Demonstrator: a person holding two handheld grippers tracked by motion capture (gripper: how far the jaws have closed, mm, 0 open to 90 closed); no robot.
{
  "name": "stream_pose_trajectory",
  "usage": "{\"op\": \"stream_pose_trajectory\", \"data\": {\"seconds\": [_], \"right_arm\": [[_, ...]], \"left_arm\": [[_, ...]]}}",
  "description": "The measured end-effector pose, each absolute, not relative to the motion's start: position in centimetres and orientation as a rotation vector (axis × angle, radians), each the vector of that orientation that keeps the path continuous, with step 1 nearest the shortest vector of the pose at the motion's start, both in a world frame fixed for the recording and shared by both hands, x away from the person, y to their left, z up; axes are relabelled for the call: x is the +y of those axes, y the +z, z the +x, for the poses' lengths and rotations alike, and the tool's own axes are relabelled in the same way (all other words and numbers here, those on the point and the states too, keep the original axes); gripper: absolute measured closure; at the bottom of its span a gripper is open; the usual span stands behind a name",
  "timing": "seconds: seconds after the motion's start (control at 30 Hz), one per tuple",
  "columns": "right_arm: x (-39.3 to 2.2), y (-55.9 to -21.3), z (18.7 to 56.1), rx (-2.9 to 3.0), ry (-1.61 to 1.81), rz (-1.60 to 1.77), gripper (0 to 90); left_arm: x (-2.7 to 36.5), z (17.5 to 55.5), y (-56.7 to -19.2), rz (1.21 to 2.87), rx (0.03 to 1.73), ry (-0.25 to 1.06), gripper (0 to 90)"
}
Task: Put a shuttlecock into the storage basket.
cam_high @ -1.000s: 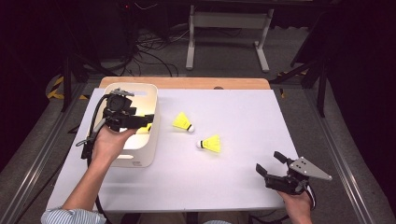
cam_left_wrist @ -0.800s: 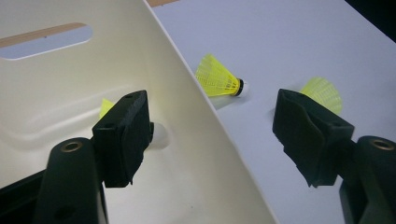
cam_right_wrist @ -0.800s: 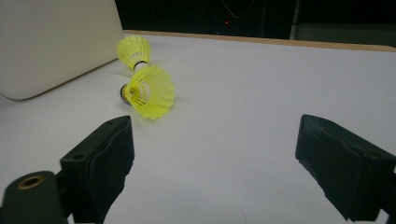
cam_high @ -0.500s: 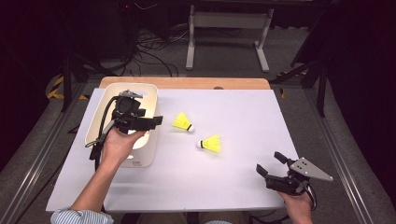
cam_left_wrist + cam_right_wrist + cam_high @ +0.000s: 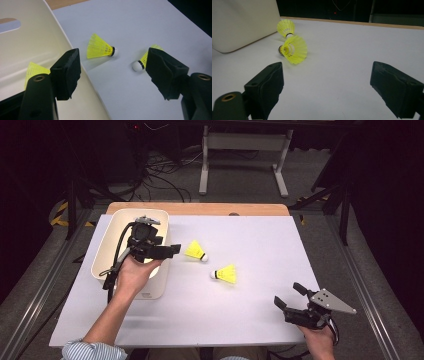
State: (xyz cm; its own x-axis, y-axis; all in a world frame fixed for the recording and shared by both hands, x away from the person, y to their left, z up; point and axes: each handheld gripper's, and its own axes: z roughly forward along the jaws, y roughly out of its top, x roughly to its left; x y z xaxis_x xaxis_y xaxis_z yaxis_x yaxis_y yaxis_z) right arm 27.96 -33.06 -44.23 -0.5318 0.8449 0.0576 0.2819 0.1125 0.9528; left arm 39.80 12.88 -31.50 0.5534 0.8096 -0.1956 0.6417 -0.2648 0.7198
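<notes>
Shuttlecocks are my job: my left tool point(image 5: 172, 250) stands wide and empty over the cream plastic bin's point(image 5: 116, 227) right rim. Just right lies one yellow feathered shuttlecock point(image 5: 195, 250), another point(image 5: 226, 273) farther right. My right tool point(image 5: 288, 295), also wide, rests near the white counter's point(image 5: 250, 235) near-right corner.

Left gripper point(image 5: 113, 75) jaws wide apart, empty, over cream bin's rim point(image 5: 75, 57); two yellow shuttlecocks point(image 5: 100, 47) point(image 5: 143, 60) on white table point(image 5: 140, 25), third point(image 5: 33, 71) inside bin.

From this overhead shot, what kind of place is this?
Likely a lab data-collection bench: white table in a dark room, loose cables on the floor behind, a metal stand.
</notes>
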Motion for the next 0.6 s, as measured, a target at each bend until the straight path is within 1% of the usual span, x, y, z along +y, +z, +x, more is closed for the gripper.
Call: {"op": "stream_pose_trajectory", "data": {"seconds": [0.33, 0.6], "right_arm": [[-33.0, -44.2, 28.0, 1.884, 1.431, 1.093, 12.2], [-33.0, -44.2, 27.9, 1.885, 1.426, 1.094, 12.2]], "left_arm": [[11.8, 40.4, -31.8, 2.02, 1.158, 0.273, 32.4], [11.0, 41.0, -31.9, 2.039, 1.169, 0.284, 32.0]]}}
